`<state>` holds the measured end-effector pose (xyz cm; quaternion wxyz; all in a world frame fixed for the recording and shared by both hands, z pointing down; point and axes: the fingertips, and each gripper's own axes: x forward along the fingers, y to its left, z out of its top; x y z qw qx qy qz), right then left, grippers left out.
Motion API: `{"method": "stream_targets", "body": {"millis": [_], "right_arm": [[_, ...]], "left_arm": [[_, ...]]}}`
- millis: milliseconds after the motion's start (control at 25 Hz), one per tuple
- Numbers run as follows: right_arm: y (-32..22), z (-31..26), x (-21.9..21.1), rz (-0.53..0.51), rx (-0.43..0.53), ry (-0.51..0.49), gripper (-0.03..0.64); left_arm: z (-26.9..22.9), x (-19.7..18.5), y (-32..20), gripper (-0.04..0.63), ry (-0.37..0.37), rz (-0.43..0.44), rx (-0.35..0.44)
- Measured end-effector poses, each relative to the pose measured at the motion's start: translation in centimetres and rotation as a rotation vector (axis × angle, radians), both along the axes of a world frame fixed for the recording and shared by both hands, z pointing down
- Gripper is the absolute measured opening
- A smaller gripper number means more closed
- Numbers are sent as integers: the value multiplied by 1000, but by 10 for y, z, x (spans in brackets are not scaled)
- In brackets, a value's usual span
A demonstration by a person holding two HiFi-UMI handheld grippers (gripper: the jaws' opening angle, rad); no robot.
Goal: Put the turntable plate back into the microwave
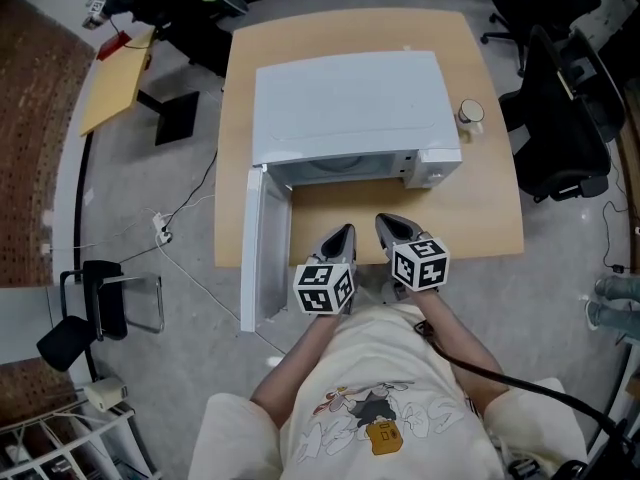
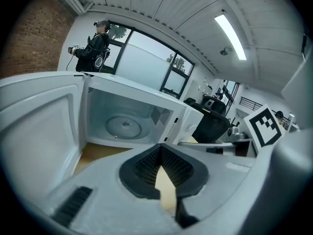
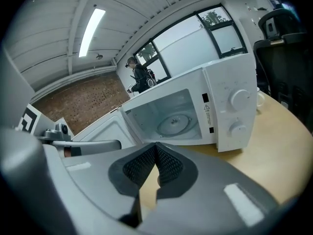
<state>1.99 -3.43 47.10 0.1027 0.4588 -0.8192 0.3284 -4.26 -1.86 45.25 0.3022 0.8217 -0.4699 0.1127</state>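
A white microwave (image 1: 345,103) stands on the wooden table (image 1: 480,223) with its door (image 1: 262,243) swung open to the left. The clear turntable plate (image 2: 124,126) (image 3: 175,123) lies flat on the floor of the cavity. My left gripper (image 1: 345,230) (image 2: 160,147) and right gripper (image 1: 385,220) (image 3: 156,146) hover side by side over the table's front edge, pointing at the opening, apart from the microwave. Both are shut with nothing between the pads.
A white cup (image 1: 470,114) sits on the table right of the microwave. Black office chairs (image 1: 560,118) stand to the right, a small black chair (image 1: 100,303) and floor cables to the left. A person (image 2: 95,50) stands far behind the microwave.
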Motion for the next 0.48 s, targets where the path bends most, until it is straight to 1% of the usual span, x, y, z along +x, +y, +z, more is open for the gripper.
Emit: {"method": "stream_targets", "body": {"millis": [120, 280, 480], "right_arm": [[1, 2, 0, 13, -1, 14, 8], [2, 3, -2, 27, 0, 16, 8], [3, 1, -14, 13, 11, 34, 8]], "left_arm": [[4, -9, 5, 0, 11, -2, -17], [7, -14, 8, 0, 11, 11, -17], [9, -17, 7, 0, 0, 29, -20]]}}
